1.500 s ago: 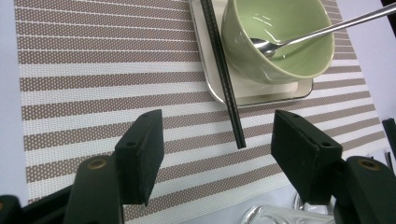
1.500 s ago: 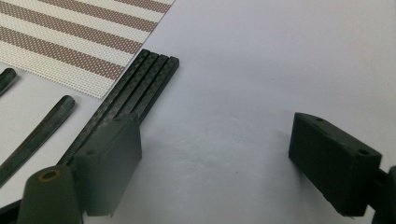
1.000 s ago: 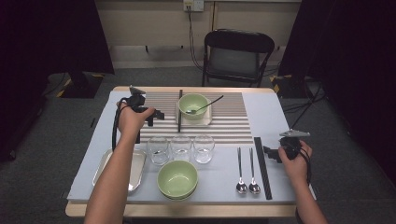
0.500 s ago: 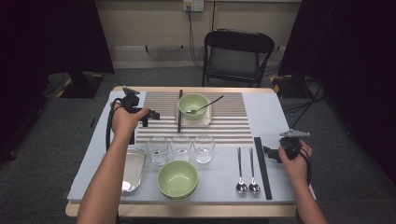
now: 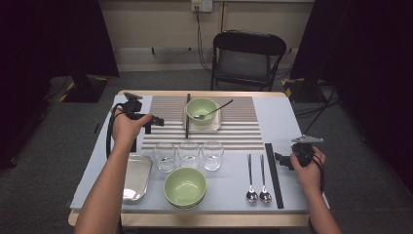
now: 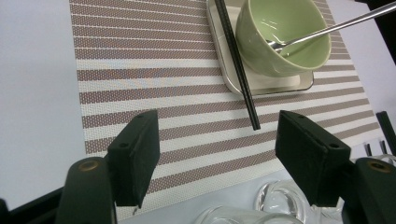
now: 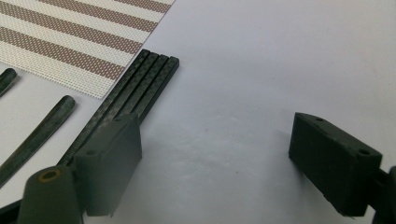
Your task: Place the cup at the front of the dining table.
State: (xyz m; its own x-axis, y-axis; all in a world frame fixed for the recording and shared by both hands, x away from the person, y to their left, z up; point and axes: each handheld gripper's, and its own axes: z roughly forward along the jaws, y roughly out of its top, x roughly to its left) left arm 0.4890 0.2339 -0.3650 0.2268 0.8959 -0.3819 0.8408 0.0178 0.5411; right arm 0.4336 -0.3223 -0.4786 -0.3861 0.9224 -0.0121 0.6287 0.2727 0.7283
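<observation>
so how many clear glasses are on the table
3, in a row across the middle of the table, just behind the near green bowl: left glass, middle glass, right glass. None looks hidden.

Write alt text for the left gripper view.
The left gripper hangs open over a striped placemat. Beyond its two black fingers, black chopsticks lean on a small tray holding a green bowl with a spoon inside.
</observation>
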